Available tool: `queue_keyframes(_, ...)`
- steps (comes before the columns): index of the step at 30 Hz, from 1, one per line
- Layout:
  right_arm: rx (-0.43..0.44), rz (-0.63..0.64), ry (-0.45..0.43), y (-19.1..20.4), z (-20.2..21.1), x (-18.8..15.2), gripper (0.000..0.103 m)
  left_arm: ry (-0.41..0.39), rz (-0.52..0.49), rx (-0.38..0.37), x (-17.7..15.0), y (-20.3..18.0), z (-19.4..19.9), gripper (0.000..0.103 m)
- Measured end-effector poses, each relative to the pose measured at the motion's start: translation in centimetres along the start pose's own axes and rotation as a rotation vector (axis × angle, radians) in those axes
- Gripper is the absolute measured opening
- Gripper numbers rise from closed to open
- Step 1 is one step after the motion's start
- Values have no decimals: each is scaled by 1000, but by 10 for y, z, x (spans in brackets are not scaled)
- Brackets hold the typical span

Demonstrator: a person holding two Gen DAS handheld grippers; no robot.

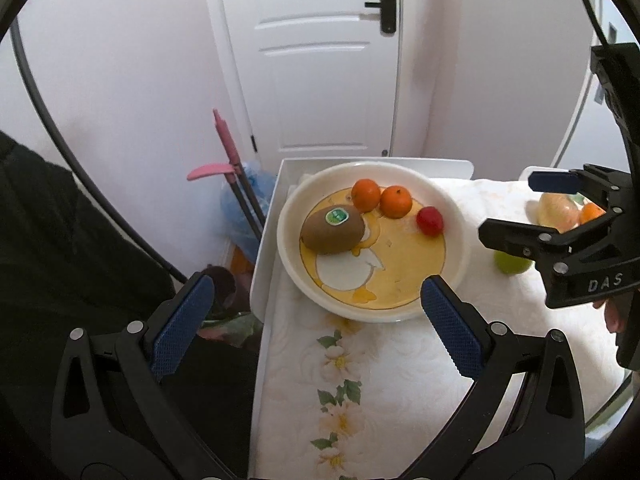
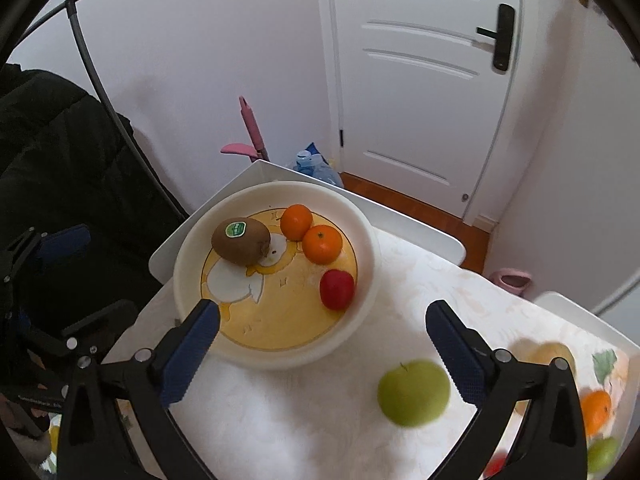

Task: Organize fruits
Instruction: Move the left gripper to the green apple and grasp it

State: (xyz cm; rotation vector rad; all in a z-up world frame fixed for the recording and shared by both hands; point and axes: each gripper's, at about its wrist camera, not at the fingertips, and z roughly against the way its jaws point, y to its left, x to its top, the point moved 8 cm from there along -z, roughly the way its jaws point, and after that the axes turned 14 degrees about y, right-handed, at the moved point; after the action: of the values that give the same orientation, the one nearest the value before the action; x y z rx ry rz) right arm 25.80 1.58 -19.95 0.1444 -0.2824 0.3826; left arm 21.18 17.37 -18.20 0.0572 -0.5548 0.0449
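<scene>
A white bowl (image 1: pixel 372 314) (image 2: pixel 280 358) with a yellow duck picture stands at the far left of the table. In it lie a brown kiwi (image 1: pixel 333 230) (image 2: pixel 241 241), two oranges (image 1: pixel 395 201) (image 2: pixel 322 244) and a small red fruit (image 1: pixel 429 220) (image 2: pixel 337 289). A green apple (image 2: pixel 414 392) (image 1: pixel 514 264) lies on the cloth to the right of the bowl. My left gripper (image 1: pixel 316 284) (image 2: pixel 92 276) hangs open above the bowl's near left side, holding nothing. My right gripper (image 2: pixel 323 308) (image 1: pixel 510 206) is open and empty over the bowl's near right rim.
More fruit lies at the table's right end: an orange (image 2: pixel 596 408), a green one (image 2: pixel 602 454) and a yellowish one (image 1: pixel 556 210). The white table (image 1: pixel 264 264) has a raised rim and a floral cloth. A pink-handled tool (image 1: pixel 226 148), a blue bottle and a door stand behind.
</scene>
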Motion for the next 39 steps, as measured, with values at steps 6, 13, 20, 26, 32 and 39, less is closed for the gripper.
queue_keyframes(6,-24,-61,-23,-9,40,-18,103,-28,-31,-29,5,-15,27,103)
queue_keyframes(13,-121,-187,-56,-44,92,-58,103,-45,-108,-108,6,-48,42,103)
queue_keyframes(20,-217,-323,-57,-89,126,-112,103,-50,-184,-176,8,-96,46,103)
queue_keyframes(26,-222,-414,-55,-123,137,-151,103,-60,-222,-181,9,-140,42,103)
queue_keyframes(32,-213,-429,-37,-155,128,-181,103,-60,-238,-154,9,-180,20,103)
queue_keyframes(39,-198,-427,-21,-176,105,-201,103,-59,-274,-140,11,-206,-15,103)
